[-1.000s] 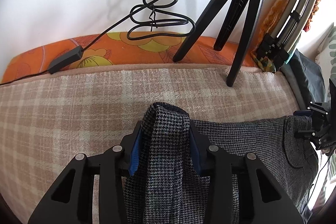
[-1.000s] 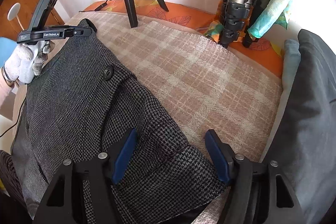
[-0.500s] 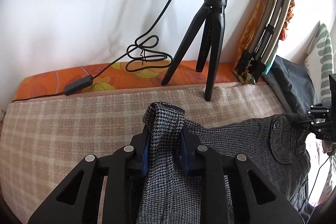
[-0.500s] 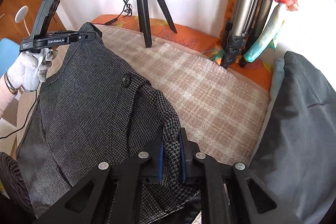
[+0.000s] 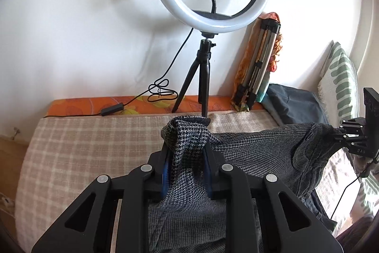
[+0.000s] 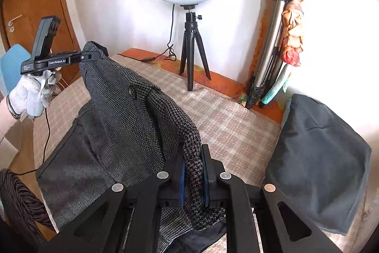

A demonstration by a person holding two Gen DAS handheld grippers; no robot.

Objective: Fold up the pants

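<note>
Stretching across a plaid bed cover [image 5: 78, 148], grey houndstooth pants [image 6: 123, 115] hang raised between 2 grippers. Left gripper [image 5: 187, 165] and right gripper [image 6: 192, 176] each stay clenched on bunched waistband cloth. Lifting both evenly, I judge, keeps the fabric taut for a clean fold

The pants [image 6: 123, 115] are grey houndstooth wool with a dark button on a back-pocket flap. Lifted by two bunched corners of the waistband, they hang stretched between them above the plaid-covered bed [image 6: 227, 120], toward its front edge, the lower part sagging and creased with dark lining showing below.
</note>
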